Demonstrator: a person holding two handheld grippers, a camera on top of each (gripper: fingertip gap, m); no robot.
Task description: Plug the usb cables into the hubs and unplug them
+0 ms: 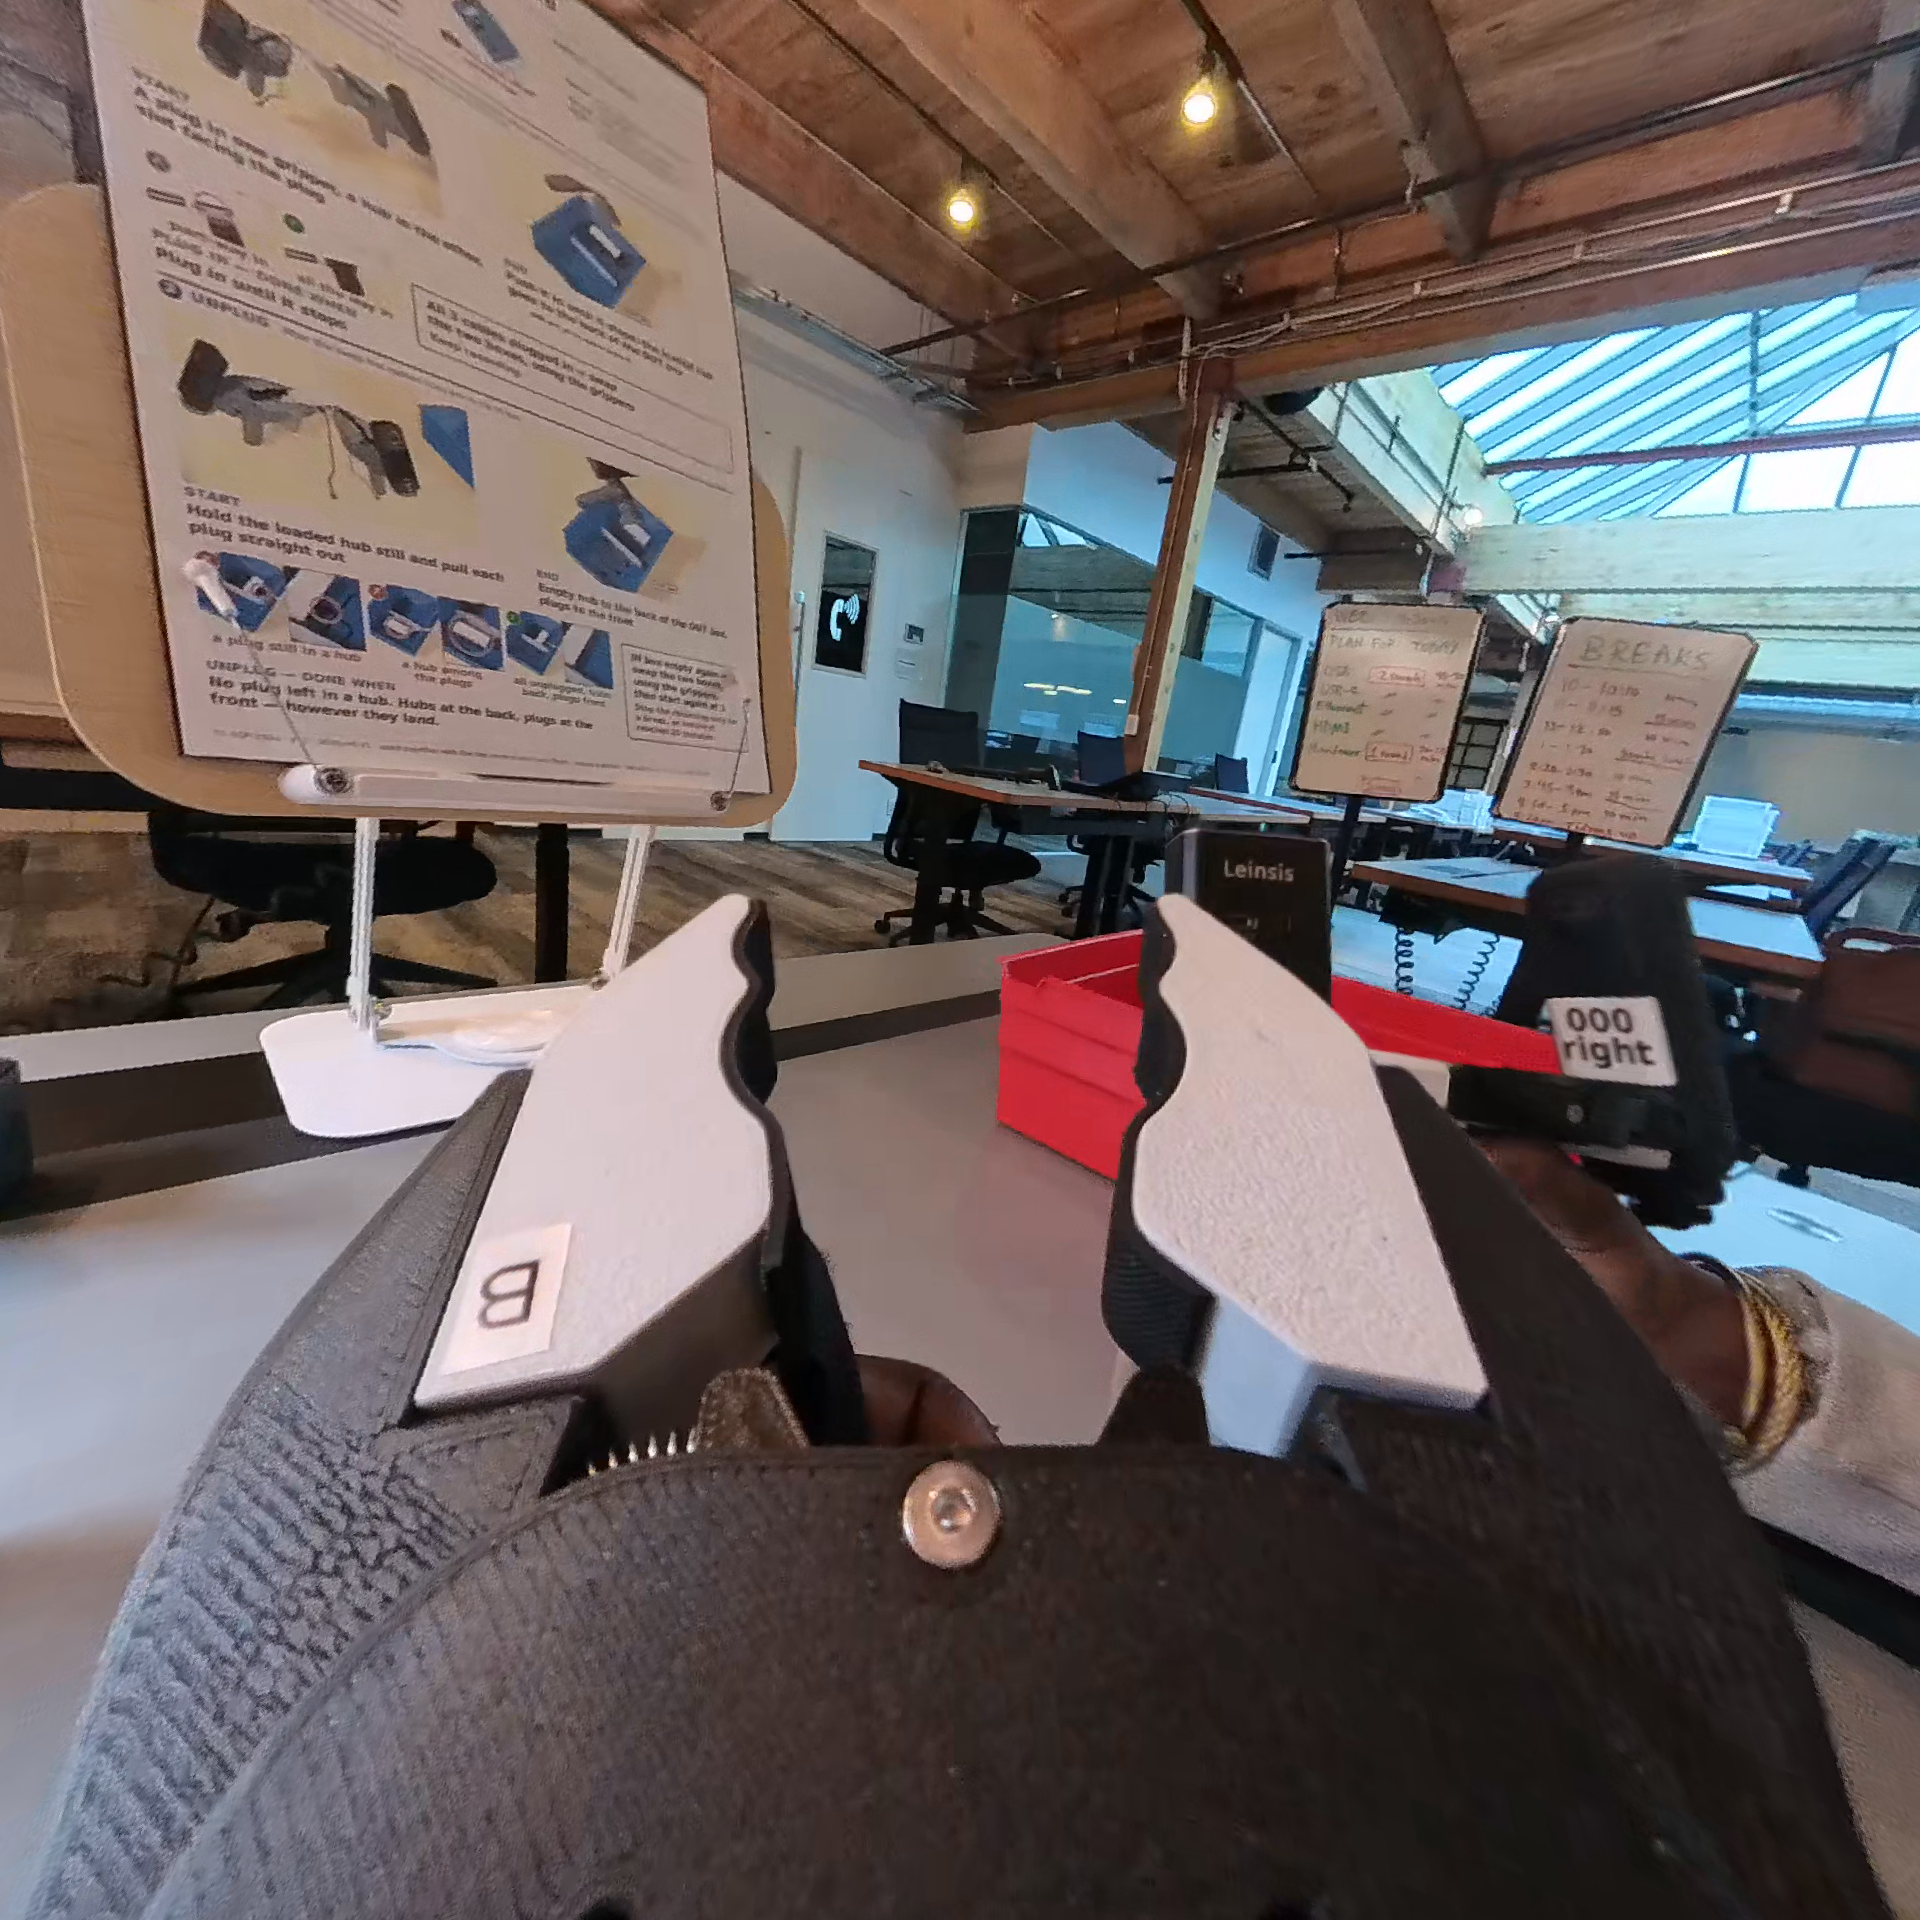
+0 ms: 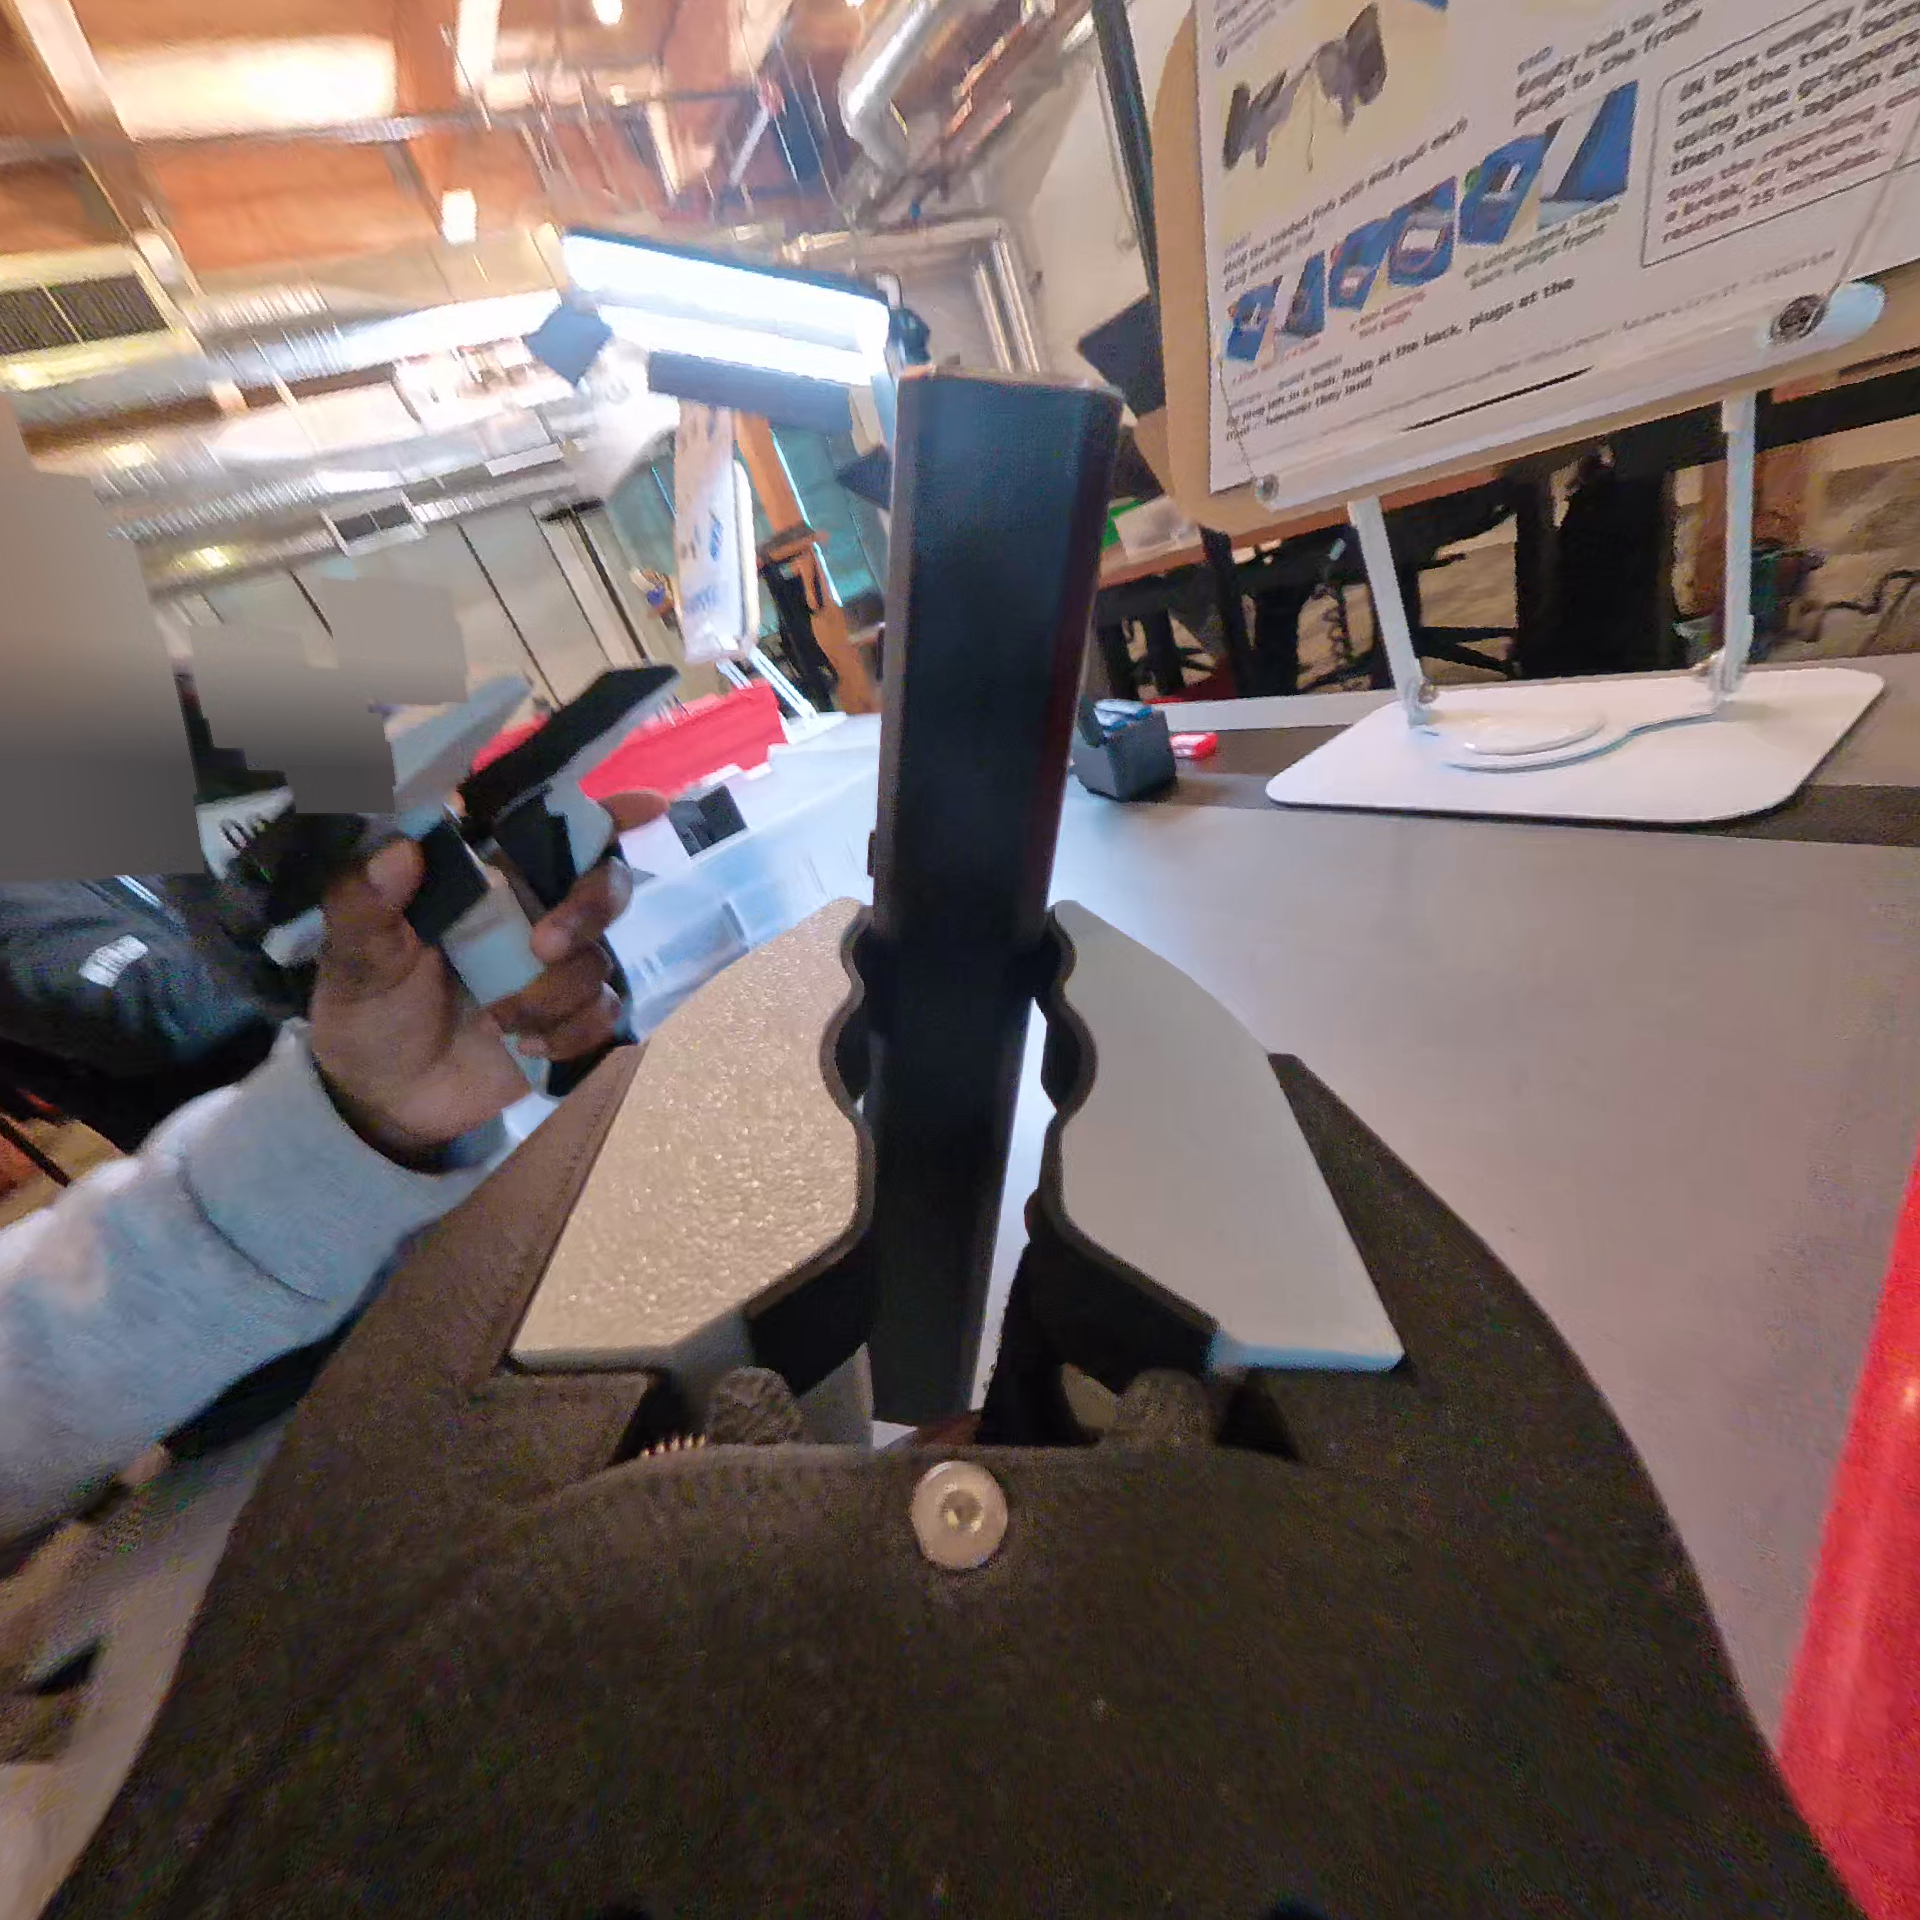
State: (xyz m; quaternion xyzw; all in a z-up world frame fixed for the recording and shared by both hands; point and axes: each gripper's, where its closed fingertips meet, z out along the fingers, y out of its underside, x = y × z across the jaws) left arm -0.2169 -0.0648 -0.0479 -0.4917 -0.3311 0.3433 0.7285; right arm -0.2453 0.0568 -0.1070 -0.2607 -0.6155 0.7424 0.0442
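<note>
In the right wrist view my right gripper (image 2: 951, 935) is shut on a long black USB hub (image 2: 987, 644), which stands up between the fingers above the grey table. In the left wrist view my left gripper (image 1: 961, 925) is open and empty above the table. The same hub (image 1: 1257, 883) shows just behind its right fingertip, held by the right gripper (image 1: 1605, 1049) beside it. The left gripper (image 2: 551, 790) also shows at the left of the right wrist view, in a person's hand. No USB cable shows in either view.
A red box (image 1: 1070, 1039) stands on the table behind the left gripper; its edge (image 2: 1860, 1558) shows at the right of the right wrist view. An instruction sheet on a white stand (image 1: 416, 1060) (image 2: 1579, 748) stands at the back. A small dark device (image 2: 1127, 753) sits beside it.
</note>
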